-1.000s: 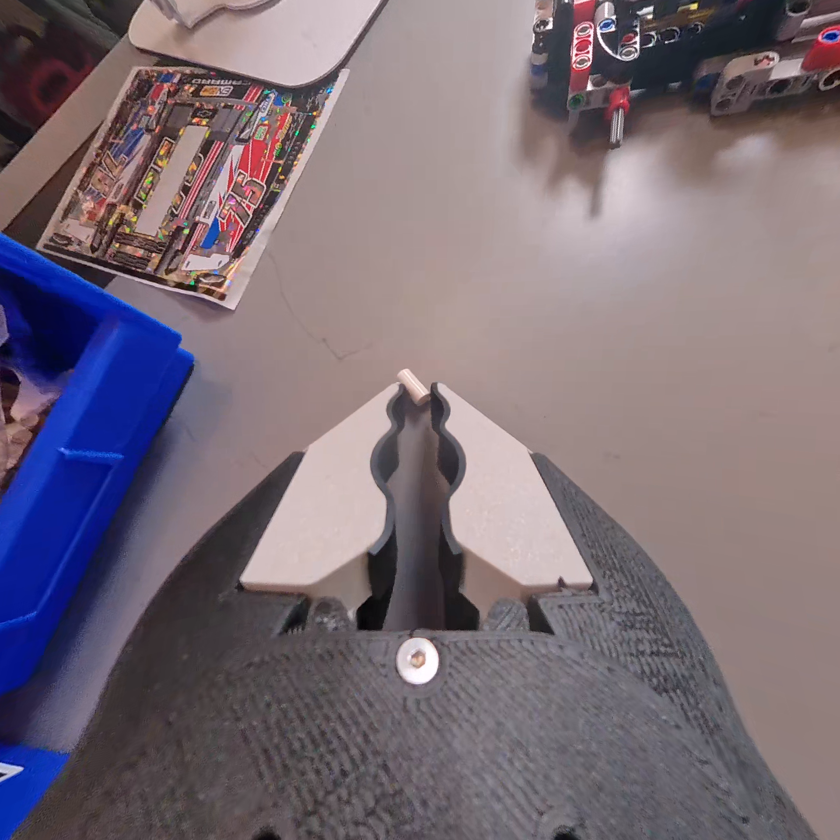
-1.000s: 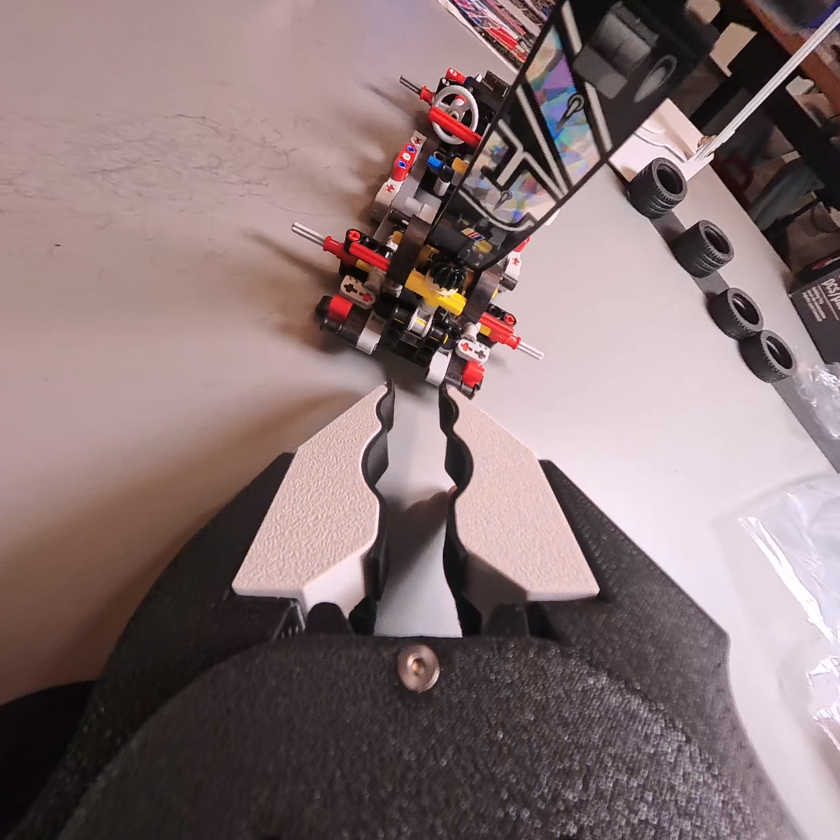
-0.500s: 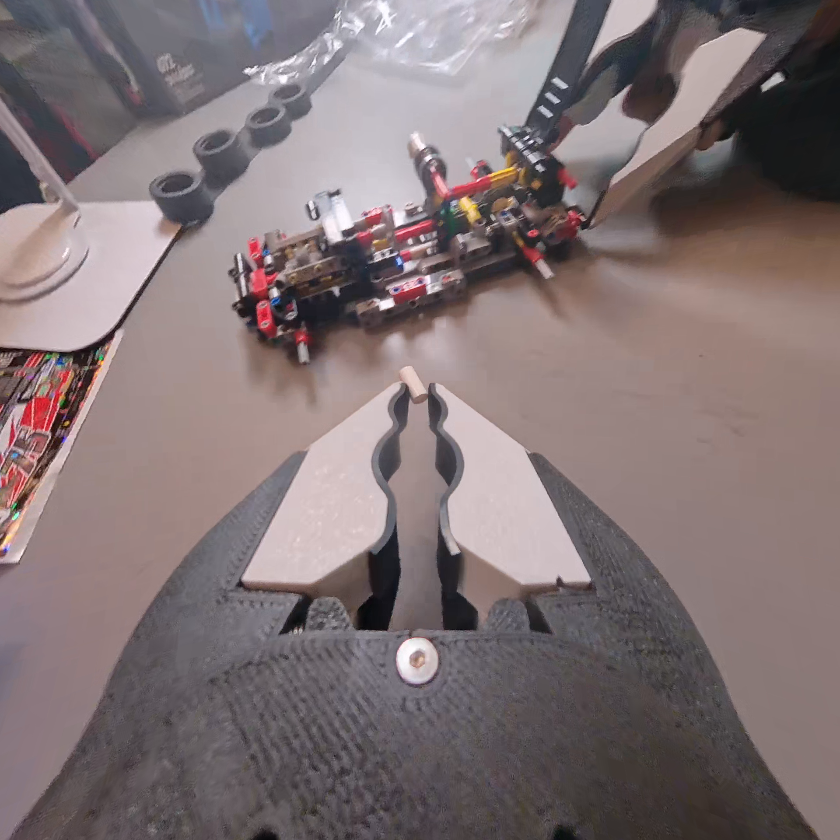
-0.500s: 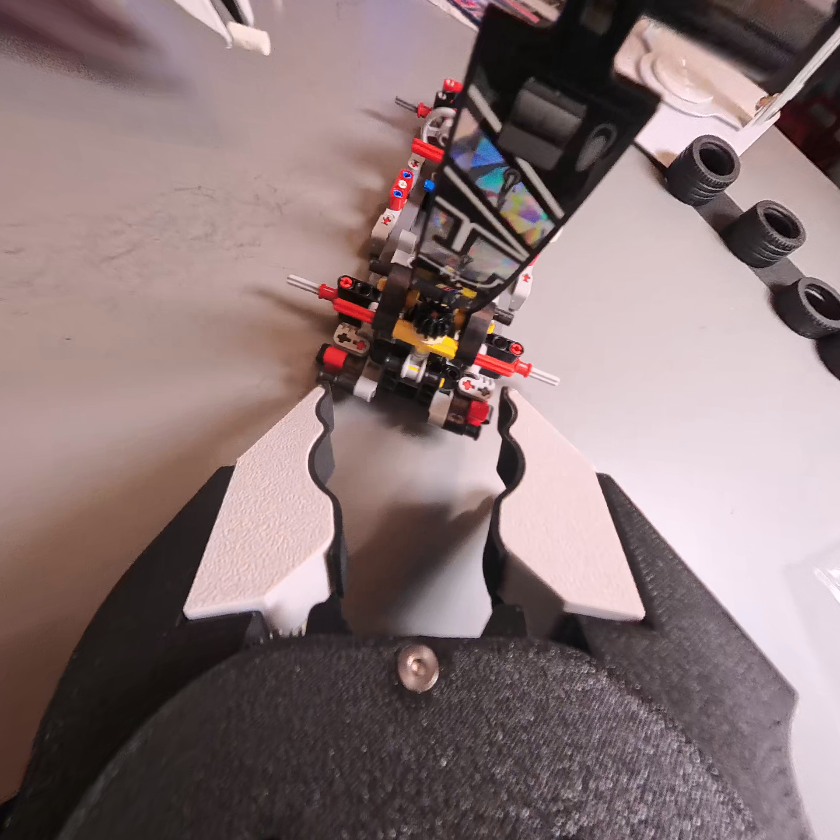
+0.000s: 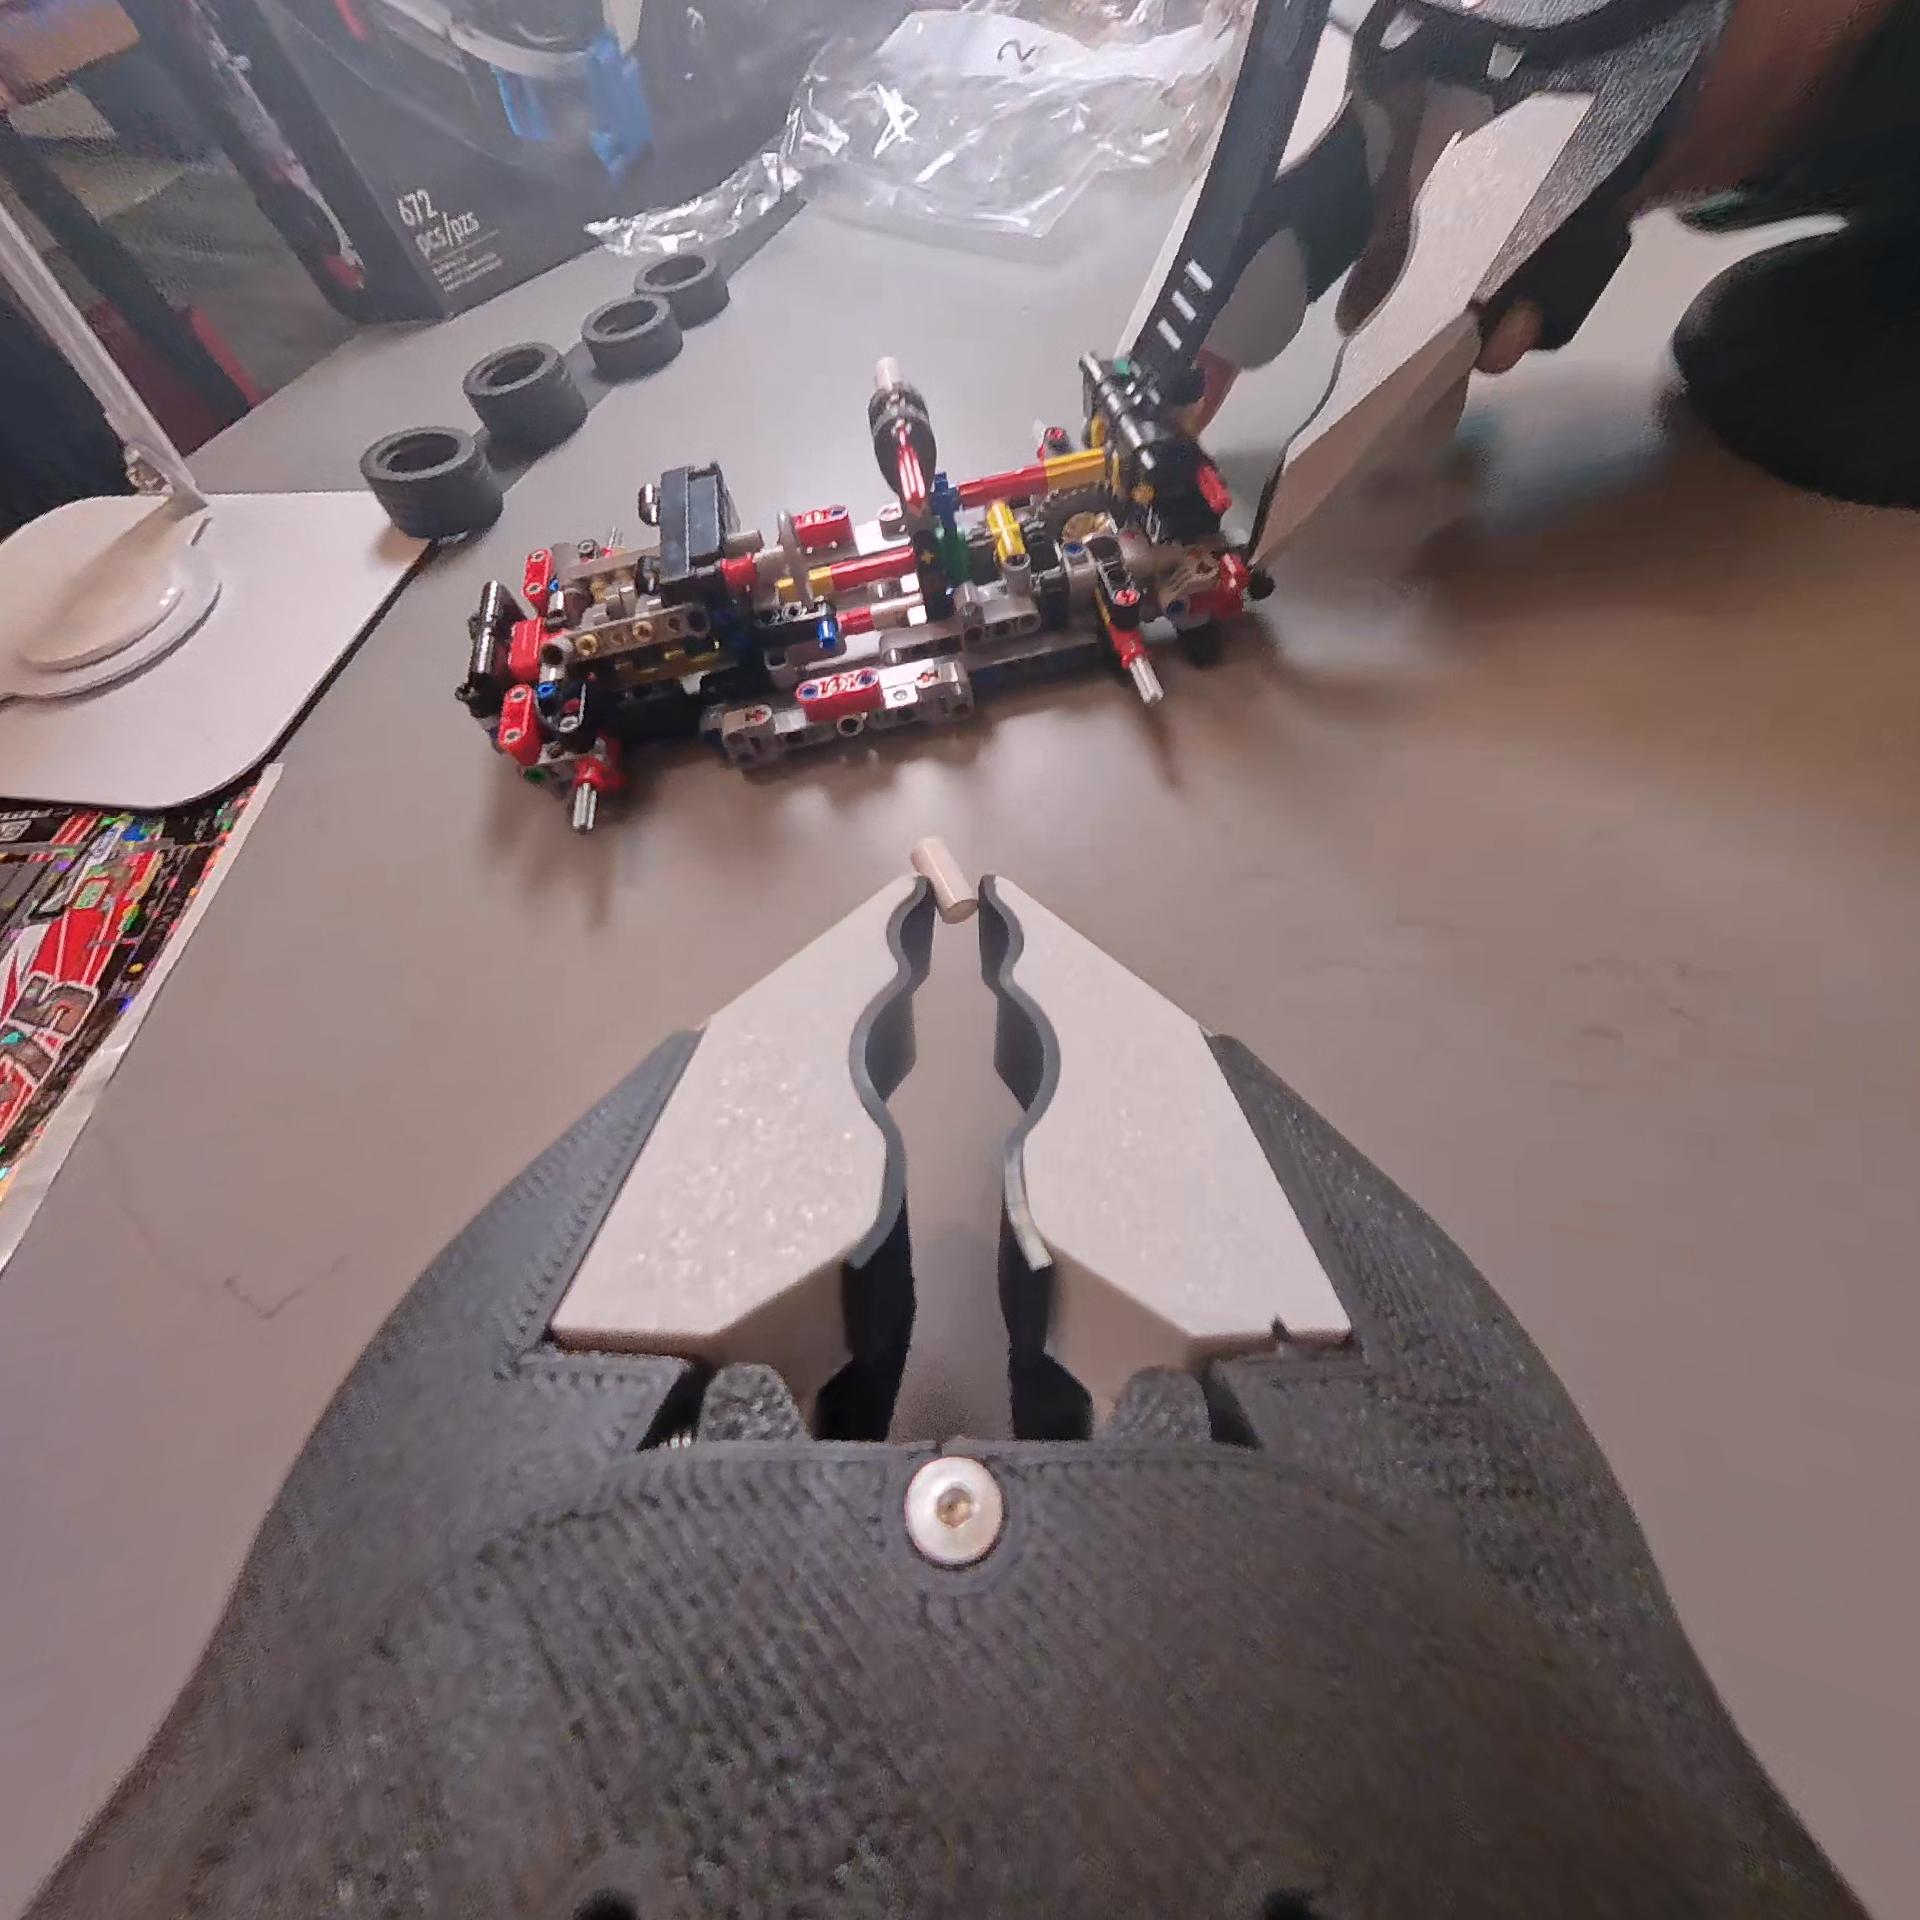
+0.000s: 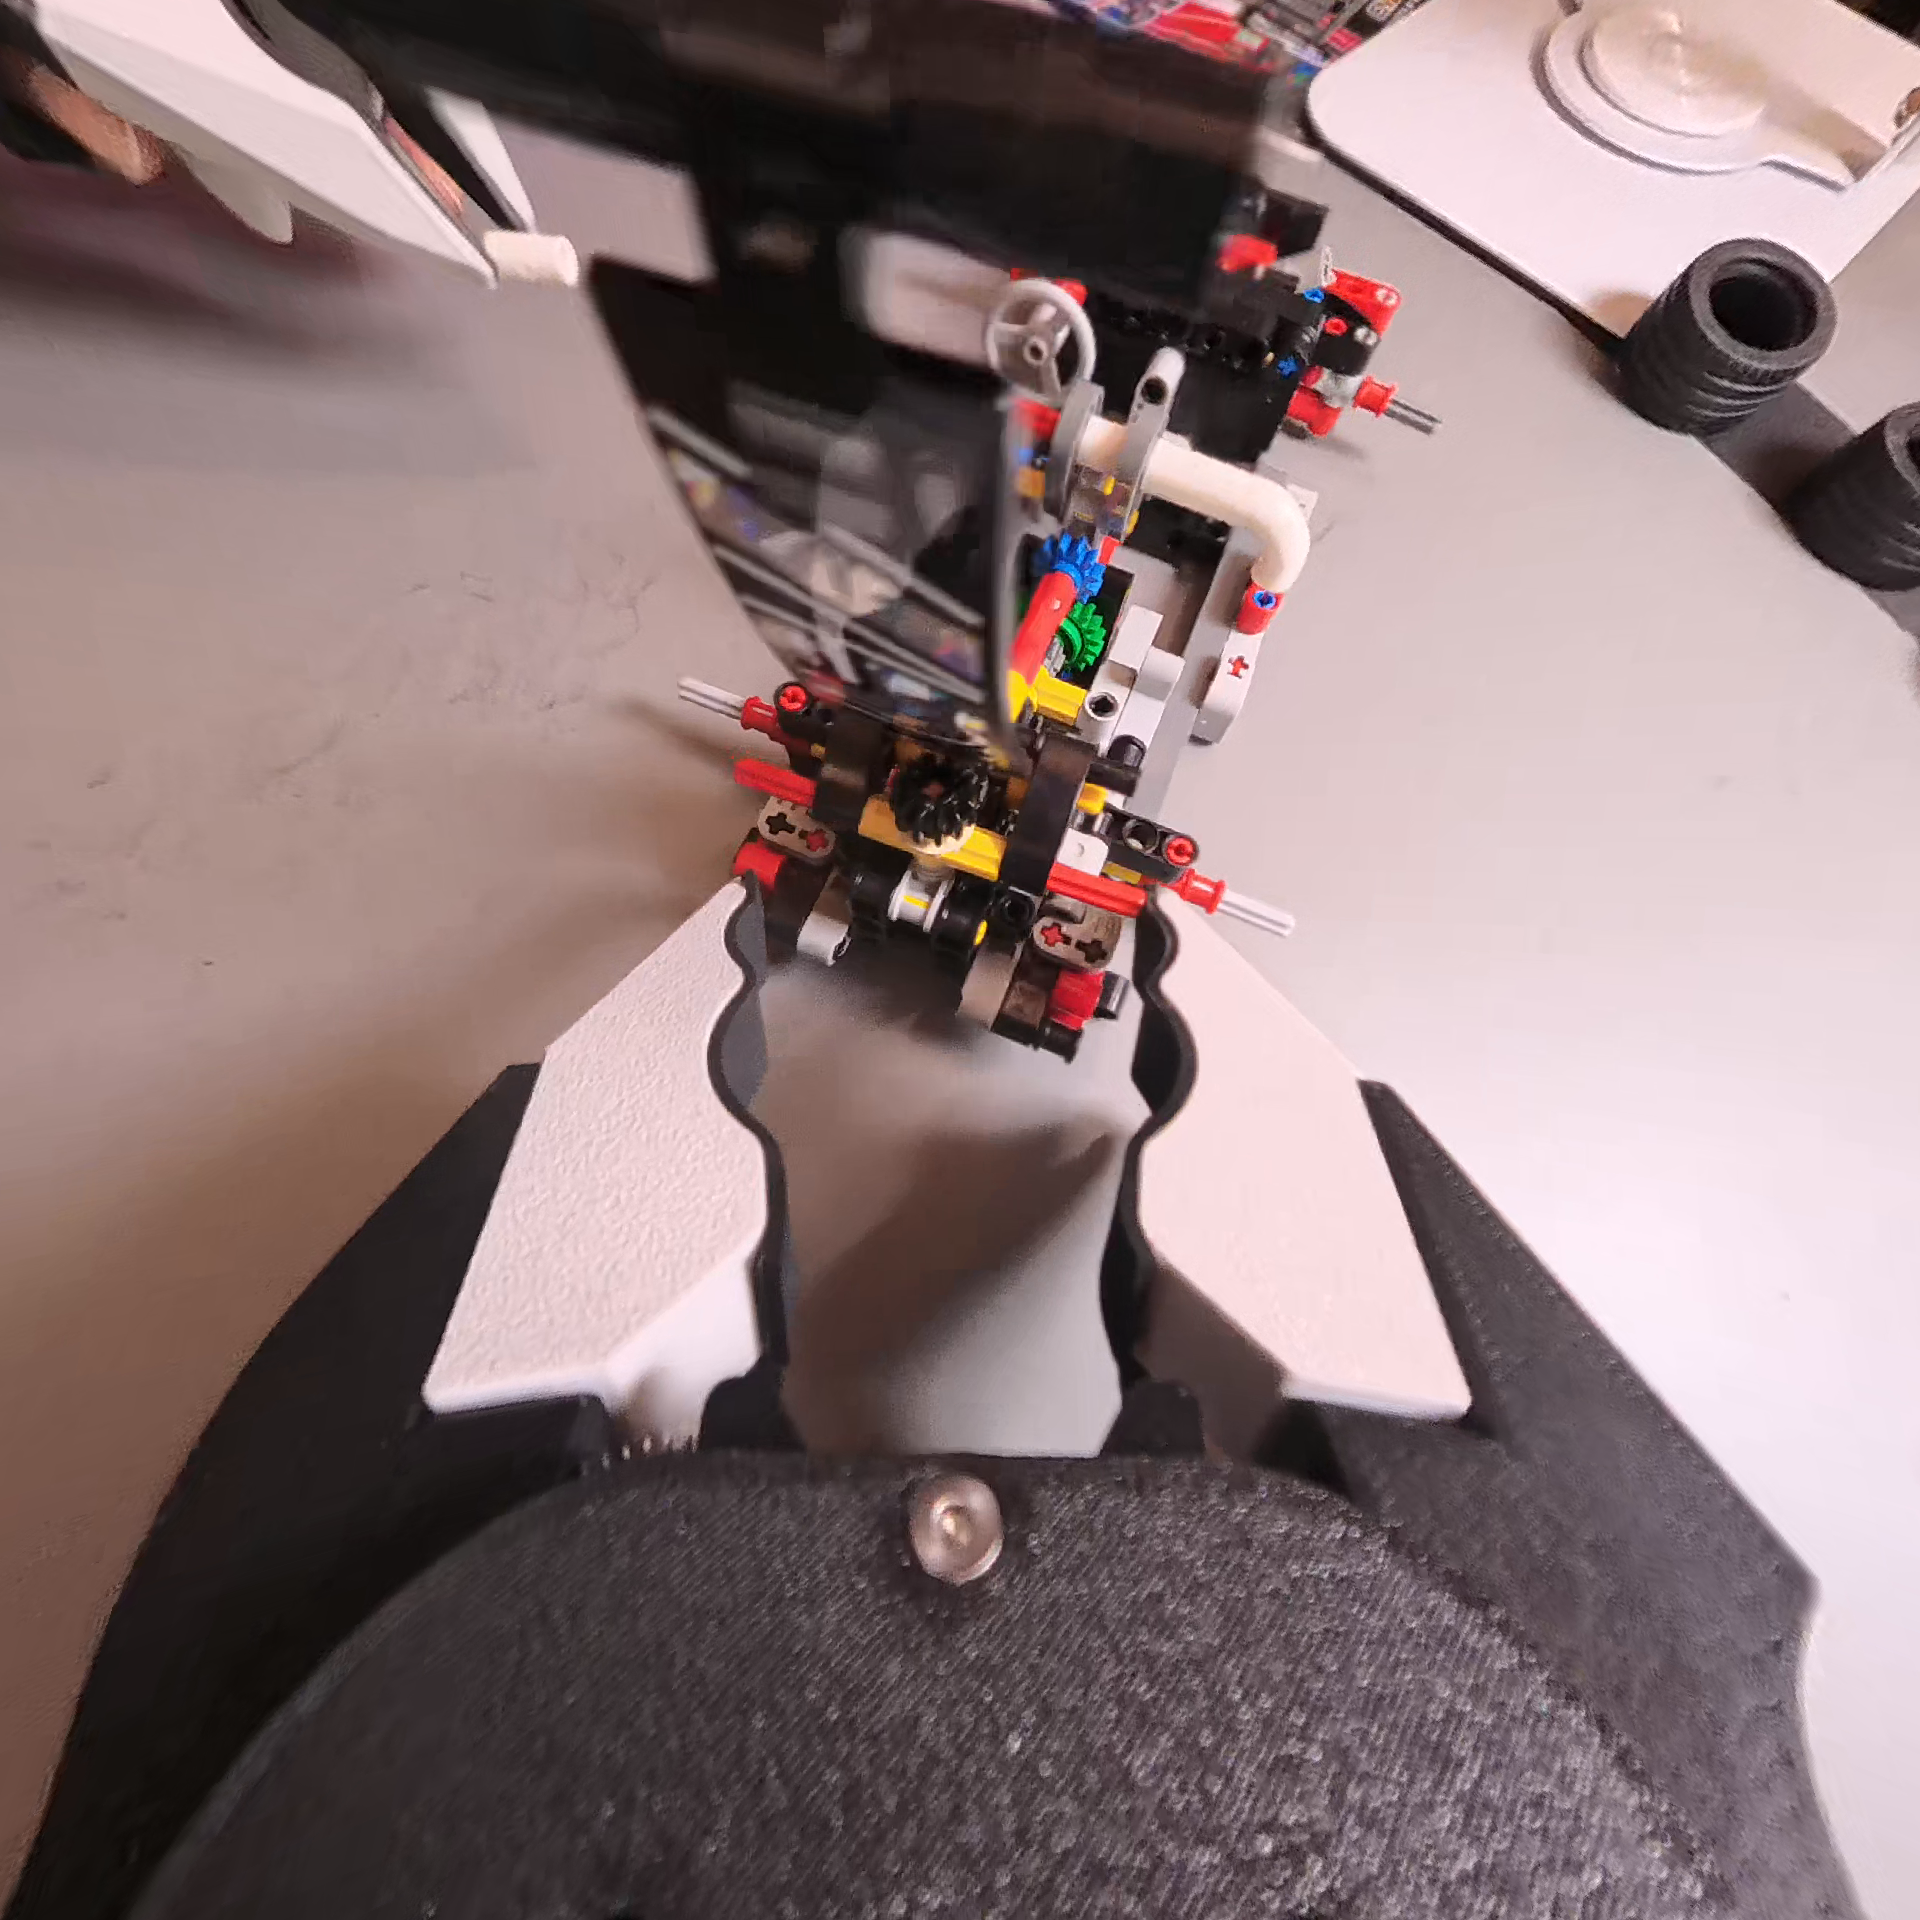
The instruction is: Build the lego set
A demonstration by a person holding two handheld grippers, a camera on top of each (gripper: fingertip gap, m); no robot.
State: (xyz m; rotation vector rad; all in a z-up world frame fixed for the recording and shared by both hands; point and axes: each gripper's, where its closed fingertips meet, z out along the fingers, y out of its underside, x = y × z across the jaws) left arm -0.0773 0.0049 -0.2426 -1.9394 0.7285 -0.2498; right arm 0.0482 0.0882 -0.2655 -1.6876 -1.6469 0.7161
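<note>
My left wrist camera looks across the table (image 5: pixel 1455 935) at the brick chassis (image 5: pixel 831 613) (side-on); my right camera faces its end (image 6: pixel 956 862), close.

The brick-built car chassis (image 5: pixel 852 592) lies crosswise on the table (image 5: pixel 1455 935), ahead of the left gripper (image 5: pixel 948 896), which pinches a small peg (image 5: pixel 943 881) at its fingertips. The right gripper (image 6: pixel 945 914) straddles the chassis's rear end, jaws wide. Behind the chassis stand four tyres (image 5: pixel 520 390) in a row — beyond them a box (image 5: pixel 436 208) and plastic bags (image 5: pixel 987 114). To the left: a stand base (image 5: pixel 156 623), a sticker sheet (image 5: pixel 73 966) just before it.
</note>
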